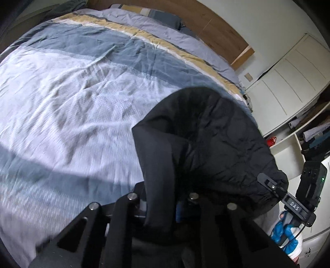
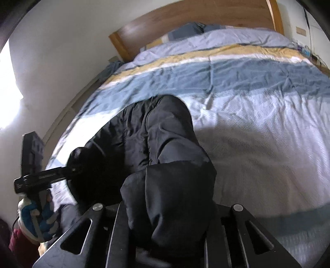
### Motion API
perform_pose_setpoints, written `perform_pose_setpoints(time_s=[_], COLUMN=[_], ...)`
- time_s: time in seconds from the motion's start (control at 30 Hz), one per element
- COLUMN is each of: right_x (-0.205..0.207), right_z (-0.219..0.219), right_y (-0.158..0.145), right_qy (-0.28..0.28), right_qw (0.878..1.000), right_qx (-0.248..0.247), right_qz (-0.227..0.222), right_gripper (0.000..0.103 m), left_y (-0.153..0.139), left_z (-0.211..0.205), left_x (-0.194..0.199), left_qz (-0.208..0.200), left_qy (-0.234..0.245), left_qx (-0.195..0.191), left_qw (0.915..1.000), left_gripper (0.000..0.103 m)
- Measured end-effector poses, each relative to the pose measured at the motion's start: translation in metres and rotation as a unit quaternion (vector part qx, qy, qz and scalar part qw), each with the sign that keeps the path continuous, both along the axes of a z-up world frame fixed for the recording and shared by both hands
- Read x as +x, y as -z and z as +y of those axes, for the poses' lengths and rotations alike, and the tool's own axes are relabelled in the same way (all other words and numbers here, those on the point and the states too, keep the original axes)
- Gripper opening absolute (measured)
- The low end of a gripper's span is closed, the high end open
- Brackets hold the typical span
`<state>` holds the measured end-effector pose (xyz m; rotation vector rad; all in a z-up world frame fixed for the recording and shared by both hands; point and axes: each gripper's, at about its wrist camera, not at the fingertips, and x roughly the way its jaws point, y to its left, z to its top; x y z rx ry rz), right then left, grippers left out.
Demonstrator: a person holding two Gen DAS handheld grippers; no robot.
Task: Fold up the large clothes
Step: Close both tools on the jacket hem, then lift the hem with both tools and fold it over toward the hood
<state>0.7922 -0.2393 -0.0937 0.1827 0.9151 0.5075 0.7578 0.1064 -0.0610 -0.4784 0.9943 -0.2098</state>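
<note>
Our left gripper (image 1: 163, 208) is clamped on a fold of the black padded jacket (image 1: 208, 144), its jaws drawn almost together with the fabric bunched between them at the six o'clock edge of the left wrist view. From there the jacket billows up toward one o'clock, raised over the striped duvet (image 1: 78, 99). Our right gripper (image 2: 171, 214) is likewise closed tight on another part of the jacket (image 2: 148, 140), which drapes over its jaws and runs off toward eleven o'clock across the duvet (image 2: 257, 123).

Each camera catches the other tool: in the left wrist view the right gripper (image 1: 272, 186) bites the jacket's edge at four o'clock, carried by our gloved hand (image 1: 286, 233). In the right wrist view the left gripper (image 2: 72, 170) sits at eight o'clock, our gloved hand (image 2: 35, 222) beneath it. A wooden headboard (image 2: 185, 18) stands at twelve o'clock, and white cupboards (image 1: 288, 82) fill two o'clock in the left view.
</note>
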Motion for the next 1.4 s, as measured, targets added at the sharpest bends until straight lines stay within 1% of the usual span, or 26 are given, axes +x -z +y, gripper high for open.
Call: perform_pose_setpoints(time_s=[0.07,0.1,0.13,0.2,0.27,0.3,0.37,0.4,0.43,0.47,0.53,0.57,0.63,0.73,0.87,0.9,0.97,1.0,1.07,1.17,1.23,1.27,1.3,1.37,1.4], right_x=[-0.029,-0.048,-0.066,-0.097,-0.128,-0.146,-0.174,-0.192,-0.209,-0.217,-0.246,-0.254,-0.275,-0.290,-0.287,-0.285,-0.285,-0.284,-0.289,-0.299,-0.308,-0.312,-0.316,-0.325,-0.328], right_z=[-0.002,-0.004,-0.007,-0.013,-0.022,-0.026,-0.035,-0.040,-0.045,-0.048,-0.058,-0.061,-0.067,-0.070,-0.069,-0.068,-0.067,-0.066,-0.067,-0.067,-0.063,-0.059,-0.057,-0.054,-0.054], right_y=[-0.018,-0.028,-0.037,-0.049,-0.058,-0.061,-0.065,-0.065,-0.064,-0.063,-0.053,-0.048,-0.032,-0.009,0.024,0.031,0.042,0.046,0.050,0.047,0.042,0.040,0.038,0.033,0.032], right_qy=[-0.016,-0.023,-0.026,-0.032,-0.036,-0.038,-0.040,-0.041,-0.042,-0.041,-0.040,-0.036,-0.032,-0.028,-0.018,-0.015,-0.013,-0.013,-0.012,-0.018,-0.027,-0.032,-0.035,-0.037,-0.038], right_qw=[1.000,1.000,0.999,0.999,0.998,0.997,0.996,0.996,0.995,0.994,0.993,0.993,0.992,0.994,0.997,0.998,0.998,0.998,0.998,0.998,0.998,0.998,0.998,0.998,0.998], right_qx=[0.004,0.010,0.013,0.022,0.032,0.040,0.052,0.059,0.068,0.073,0.087,0.092,0.103,0.100,0.067,0.063,0.056,0.055,0.054,0.041,0.020,0.010,0.000,-0.013,-0.017], right_qz=[-0.011,-0.017,-0.022,-0.032,-0.041,-0.046,-0.054,-0.059,-0.063,-0.064,-0.065,-0.065,-0.057,-0.047,-0.029,-0.026,-0.026,-0.027,-0.029,-0.036,-0.044,-0.047,-0.049,-0.052,-0.051], right_gripper=[0.017,0.017,0.017,0.017,0.017,0.017,0.017,0.017,0.017,0.017,0.018,0.018,0.020,0.022,0.025,0.025,0.026,0.028,0.029,0.040,0.053,0.057,0.064,0.068,0.069], left_y=[-0.015,-0.024,-0.029,-0.041,-0.055,-0.062,-0.068,-0.070,-0.068,-0.066,-0.057,-0.050,-0.033,-0.008,0.018,0.024,0.031,0.034,0.038,0.037,0.036,0.034,0.033,0.028,0.028], left_z=[0.000,0.001,0.001,0.003,0.003,0.003,0.001,0.000,0.000,-0.001,-0.004,-0.003,-0.003,-0.002,0.001,0.001,-0.001,0.000,0.001,0.003,0.003,0.004,0.005,0.006,0.006], left_x=[-0.028,-0.049,-0.062,-0.098,-0.136,-0.159,-0.191,-0.212,-0.225,-0.241,-0.270,-0.283,-0.301,-0.317,-0.324,-0.324,-0.324,-0.323,-0.326,-0.331,-0.336,-0.338,-0.339,-0.345,-0.349], left_qz=[-0.012,-0.017,-0.018,-0.023,-0.033,-0.043,-0.052,-0.057,-0.059,-0.062,-0.069,-0.071,-0.068,-0.057,-0.047,-0.047,-0.044,-0.042,-0.039,-0.036,-0.032,-0.029,-0.025,-0.015,-0.005], left_qy=[0.003,0.003,0.003,0.006,0.010,0.016,0.026,0.032,0.035,0.040,0.051,0.053,0.054,0.054,0.045,0.042,0.039,0.037,0.029,0.024,0.021,0.018,0.016,0.010,0.008], left_qx=[0.003,0.002,0.003,0.000,-0.003,0.001,0.008,0.007,0.006,0.004,-0.003,-0.009,-0.017,-0.020,-0.013,-0.006,-0.001,-0.002,-0.012,-0.017,-0.015,-0.013,-0.010,-0.001,0.002], left_qw=[0.9999,0.9998,0.9998,0.9997,0.9994,0.9990,0.9983,0.9978,0.9976,0.9973,0.9963,0.9960,0.9961,0.9967,0.9978,0.9980,0.9983,0.9984,0.9987,0.9989,0.9992,0.9993,0.9995,0.9998,1.0000], left_gripper=[0.013,0.013,0.012,0.012,0.012,0.012,0.012,0.012,0.012,0.012,0.012,0.012,0.012,0.012,0.015,0.015,0.015,0.015,0.016,0.020,0.024,0.027,0.030,0.044,0.048])
